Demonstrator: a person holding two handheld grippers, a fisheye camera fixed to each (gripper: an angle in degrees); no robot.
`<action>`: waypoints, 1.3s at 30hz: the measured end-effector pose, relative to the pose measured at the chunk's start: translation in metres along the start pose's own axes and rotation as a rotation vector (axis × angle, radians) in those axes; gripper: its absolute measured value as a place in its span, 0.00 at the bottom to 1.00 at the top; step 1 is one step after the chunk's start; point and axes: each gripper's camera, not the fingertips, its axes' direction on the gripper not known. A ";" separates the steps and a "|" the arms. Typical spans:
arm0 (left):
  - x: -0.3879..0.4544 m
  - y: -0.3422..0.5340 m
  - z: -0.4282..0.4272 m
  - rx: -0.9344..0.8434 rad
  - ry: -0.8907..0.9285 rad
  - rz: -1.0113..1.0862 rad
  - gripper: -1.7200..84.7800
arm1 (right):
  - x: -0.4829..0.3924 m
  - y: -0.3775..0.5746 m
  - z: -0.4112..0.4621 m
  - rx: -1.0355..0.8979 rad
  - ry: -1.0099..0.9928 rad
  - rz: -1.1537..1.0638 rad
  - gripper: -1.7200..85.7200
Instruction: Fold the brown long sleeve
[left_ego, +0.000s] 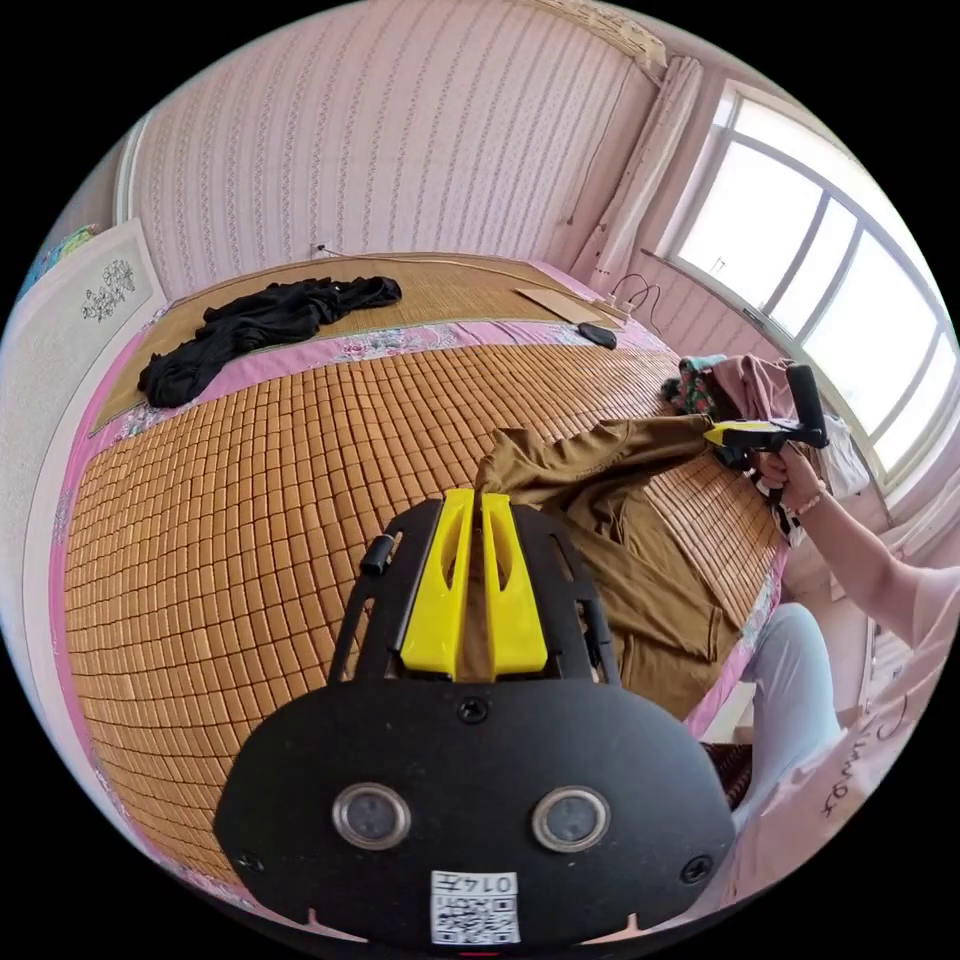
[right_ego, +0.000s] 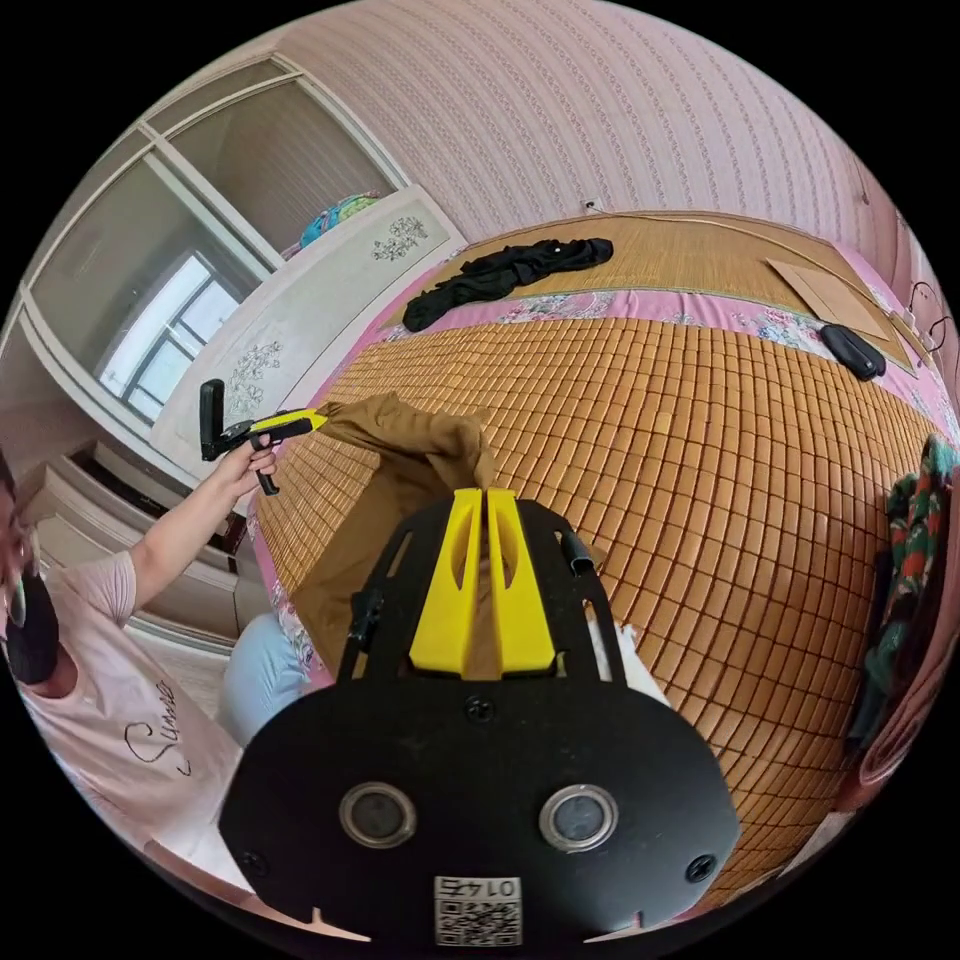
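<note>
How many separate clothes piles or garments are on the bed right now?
3: brown shirt held by both grippers at the near edge, black garment at the far side, colourful heap at one end; more may be hidden.

I see my two grippers with bright yellow jaws on black frames, and the shirt they pinch is brown all over. The mat on the bed is orange-brown and made of many little squares, the sheet peeking out beside it is pink with flowers, and the clothes lying far back are black. The wall is pale pink with thin stripes, the person's top is light pink with dark writing, and the bundle at the mat's edge is green and red.
</note>
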 end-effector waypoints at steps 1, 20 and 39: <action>0.010 0.027 -0.012 -0.010 0.019 0.032 0.01 | -0.006 0.014 0.000 -0.014 -0.005 -0.014 0.02; 0.035 0.215 -0.024 -0.088 -0.020 -0.174 0.08 | -0.038 0.153 0.061 -0.204 0.209 0.190 0.02; 0.101 0.229 -0.001 -0.182 0.233 -0.065 0.04 | -0.136 0.098 0.161 -0.282 -0.256 -0.194 0.03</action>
